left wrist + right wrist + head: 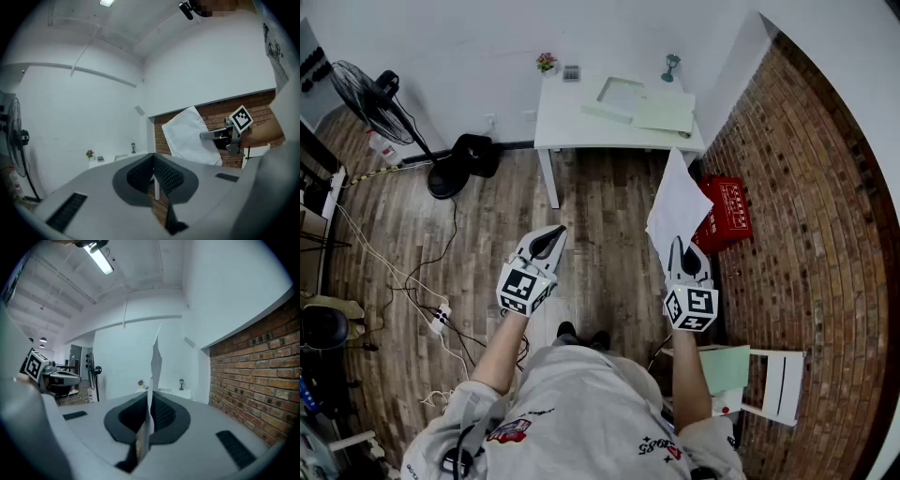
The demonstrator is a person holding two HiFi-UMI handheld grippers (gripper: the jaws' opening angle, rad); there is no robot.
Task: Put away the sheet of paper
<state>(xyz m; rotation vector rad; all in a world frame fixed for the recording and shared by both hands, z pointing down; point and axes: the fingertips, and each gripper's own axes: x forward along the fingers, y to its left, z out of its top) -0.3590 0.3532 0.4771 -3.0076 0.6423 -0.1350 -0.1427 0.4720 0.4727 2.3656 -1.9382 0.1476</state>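
A white sheet of paper stands up from my right gripper, which is shut on its lower edge. In the right gripper view the paper shows edge-on, clamped between the pads of the right gripper. My left gripper is held at the same height to the left, shut and holding nothing. From the left gripper view, the sheet hangs in the air to the right. Ahead stands a white table carrying an open green folder and a green sheet.
A red box sits on the floor by the brick wall. A fan and cables stand at the left. A white chair with a green folder is at my right. A small plant and lamp are on the table.
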